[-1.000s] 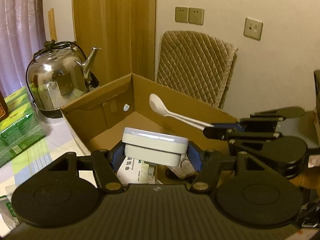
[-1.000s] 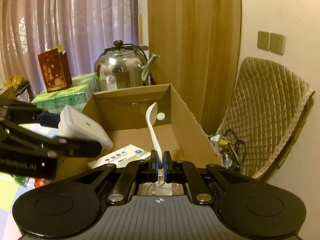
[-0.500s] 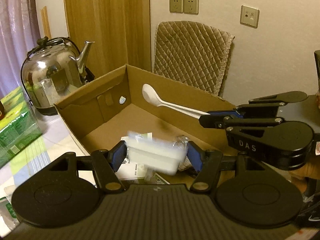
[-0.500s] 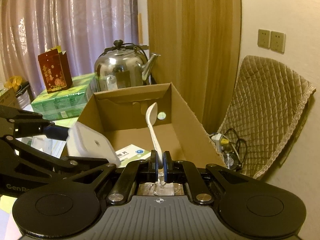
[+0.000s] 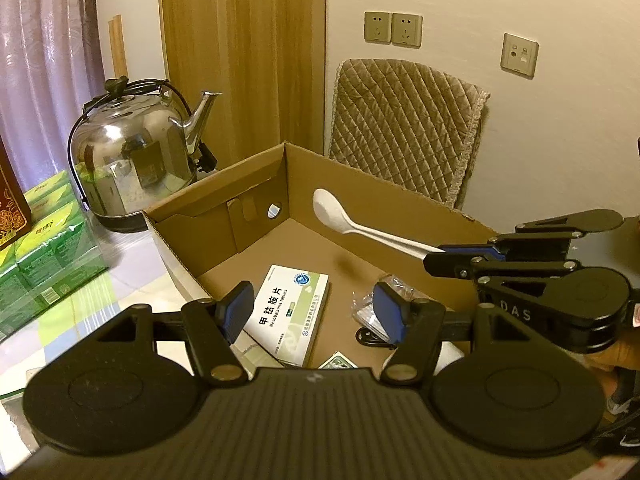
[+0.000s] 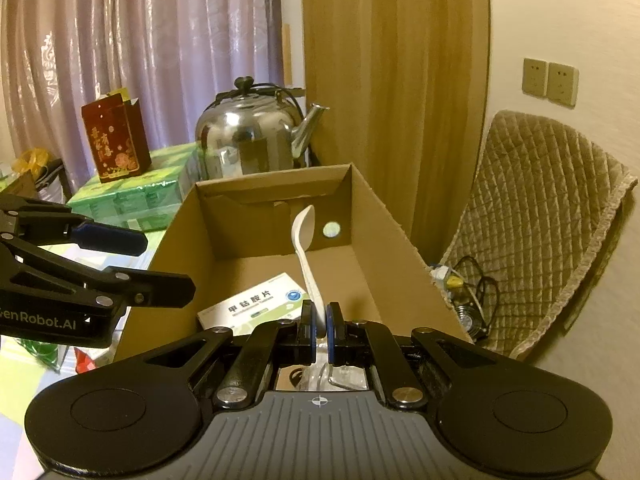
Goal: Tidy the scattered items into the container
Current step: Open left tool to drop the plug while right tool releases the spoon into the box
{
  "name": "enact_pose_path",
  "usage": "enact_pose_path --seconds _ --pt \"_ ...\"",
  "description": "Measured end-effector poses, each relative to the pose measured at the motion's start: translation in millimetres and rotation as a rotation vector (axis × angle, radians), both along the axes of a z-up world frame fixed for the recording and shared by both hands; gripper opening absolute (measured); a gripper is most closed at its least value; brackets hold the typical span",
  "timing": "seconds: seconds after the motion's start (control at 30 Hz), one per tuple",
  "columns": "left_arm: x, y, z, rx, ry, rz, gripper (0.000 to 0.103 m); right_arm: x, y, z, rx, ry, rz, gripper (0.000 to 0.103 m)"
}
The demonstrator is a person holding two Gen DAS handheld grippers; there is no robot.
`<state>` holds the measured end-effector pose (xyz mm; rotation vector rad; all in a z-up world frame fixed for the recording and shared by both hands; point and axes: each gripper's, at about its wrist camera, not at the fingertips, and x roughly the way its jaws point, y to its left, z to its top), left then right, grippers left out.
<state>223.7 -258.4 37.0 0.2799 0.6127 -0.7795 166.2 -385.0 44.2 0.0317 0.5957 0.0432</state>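
An open cardboard box point(image 5: 240, 178) point(image 6: 384, 216) stands on the table. My left gripper point(image 5: 314, 312) hangs open over its near edge with nothing between the blue pads. The white case it carried is out of sight. On the box floor lie a white and green tablet pack point(image 5: 288, 312) point(image 6: 256, 304) and a clear crinkled packet point(image 5: 366, 312). My right gripper point(image 6: 319, 332) is shut on the handle of a white plastic spoon point(image 6: 306, 248) point(image 5: 352, 226), whose bowl points into the box above the floor.
A steel kettle point(image 5: 132, 164) point(image 6: 252, 140) stands behind the box. Green wrapped cartons point(image 5: 44, 256) point(image 6: 132, 192) and a red gift box point(image 6: 114, 138) sit to the left. A quilted chair back point(image 5: 404, 128) and floor cables point(image 6: 468, 284) are to the right.
My left gripper has opened and the white case it held has dropped from view. The right gripper keeps the spoon over the box, almost still.
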Motion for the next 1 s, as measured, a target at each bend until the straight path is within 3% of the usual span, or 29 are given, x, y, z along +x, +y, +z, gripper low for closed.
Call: enact_pose_path --seconds 0.43,1.0 --pt "0.9 4.1 0.0 0.001 -0.002 0.009 0.061 2.2 0.0 -4.5 0.017 0.031 0.020 0.002" --pt "3.3 12.6 0.6 -0.006 -0.008 0.030 0.061 2.1 -4.0 1.4 0.029 -0.011 -0.019 0.004"
